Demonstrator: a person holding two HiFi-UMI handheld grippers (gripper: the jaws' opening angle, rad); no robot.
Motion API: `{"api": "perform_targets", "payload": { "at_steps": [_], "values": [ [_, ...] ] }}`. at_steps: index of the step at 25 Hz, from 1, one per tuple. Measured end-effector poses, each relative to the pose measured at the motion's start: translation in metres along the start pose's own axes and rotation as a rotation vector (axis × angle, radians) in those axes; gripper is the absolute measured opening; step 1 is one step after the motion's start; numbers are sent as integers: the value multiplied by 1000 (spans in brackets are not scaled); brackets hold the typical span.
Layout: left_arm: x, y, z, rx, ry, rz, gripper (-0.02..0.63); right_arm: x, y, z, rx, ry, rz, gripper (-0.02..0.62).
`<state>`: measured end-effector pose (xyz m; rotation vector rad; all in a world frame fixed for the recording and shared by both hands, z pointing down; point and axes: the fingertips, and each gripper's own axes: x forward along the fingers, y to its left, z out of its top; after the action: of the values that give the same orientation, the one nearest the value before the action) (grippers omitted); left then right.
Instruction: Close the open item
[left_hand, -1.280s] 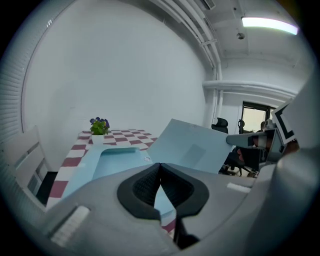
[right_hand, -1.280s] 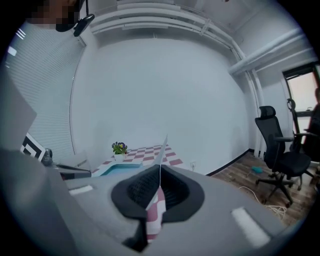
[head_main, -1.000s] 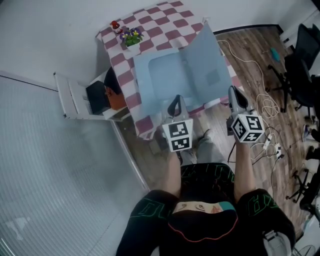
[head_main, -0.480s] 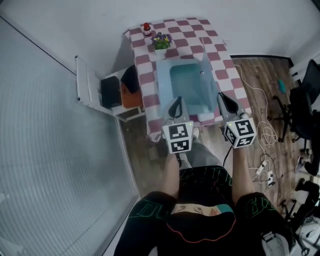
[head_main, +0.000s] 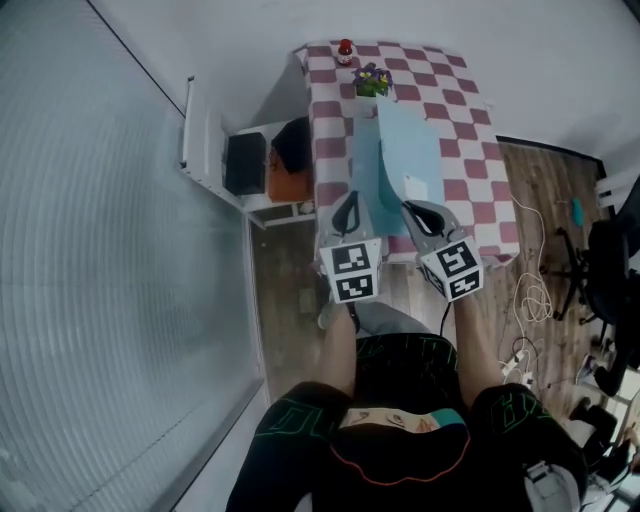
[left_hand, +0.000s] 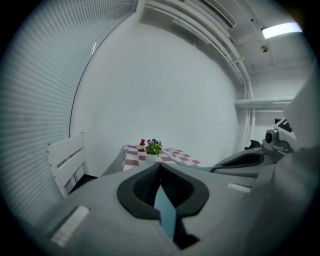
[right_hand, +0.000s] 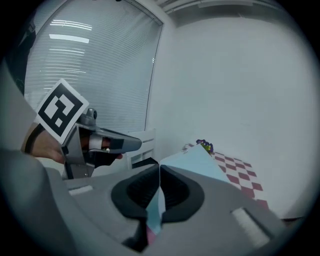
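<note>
A light blue folder (head_main: 405, 160) lies on the checkered table (head_main: 470, 130), its right cover raised on edge and folded over toward the left one. My left gripper (head_main: 346, 214) is shut on the near edge of the left cover, seen as a thin blue sheet (left_hand: 163, 210) between its pads. Close beside it, my right gripper (head_main: 418, 215) is shut on the raised right cover (right_hand: 197, 161), which runs out from its jaws toward the table. In each gripper view the other gripper shows alongside.
A small potted plant (head_main: 372, 80) and a red bottle (head_main: 345, 50) stand at the table's far end. A white shelf unit (head_main: 215, 150) holding black and orange things stands left of the table. Cables (head_main: 535, 290) and an office chair (head_main: 610, 260) are on the wooden floor at right.
The right cover has swung up from lying open to standing over the left one. My right gripper has moved left, close to the left gripper. The head view has shifted.
</note>
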<state>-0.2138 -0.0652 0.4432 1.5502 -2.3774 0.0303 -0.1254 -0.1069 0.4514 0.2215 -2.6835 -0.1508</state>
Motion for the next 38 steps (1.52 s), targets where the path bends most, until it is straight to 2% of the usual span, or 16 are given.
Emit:
{"api": "perform_targets", "payload": {
  "at_steps": [7, 12, 18, 22, 28, 32, 34, 38],
  "values": [
    [16, 42, -19, -4, 86, 9, 9, 53, 33, -15, 0, 114, 91, 7],
    [32, 52, -42, -9, 153, -15, 9, 72, 49, -40, -7, 186, 141, 9],
    [46, 61, -65, 2, 227, -52, 9, 87, 62, -63, 31, 248, 171, 15],
    [52, 66, -74, 18, 257, -70, 9, 95, 70, -74, 41, 281, 161, 29],
    [53, 69, -88, 52, 308, -106, 9, 98, 80, -92, 5, 348, 165, 74],
    [54, 78, -80, 64, 313, -102, 9, 101, 87, -94, 103, 360, 240, 120],
    [55, 80, -74, 80, 313, -106, 9, 100, 86, -94, 153, 376, 264, 121],
    [64, 79, -62, 123, 316, -120, 9, 104, 87, -79, 291, 293, 304, 98]
  ]
}}
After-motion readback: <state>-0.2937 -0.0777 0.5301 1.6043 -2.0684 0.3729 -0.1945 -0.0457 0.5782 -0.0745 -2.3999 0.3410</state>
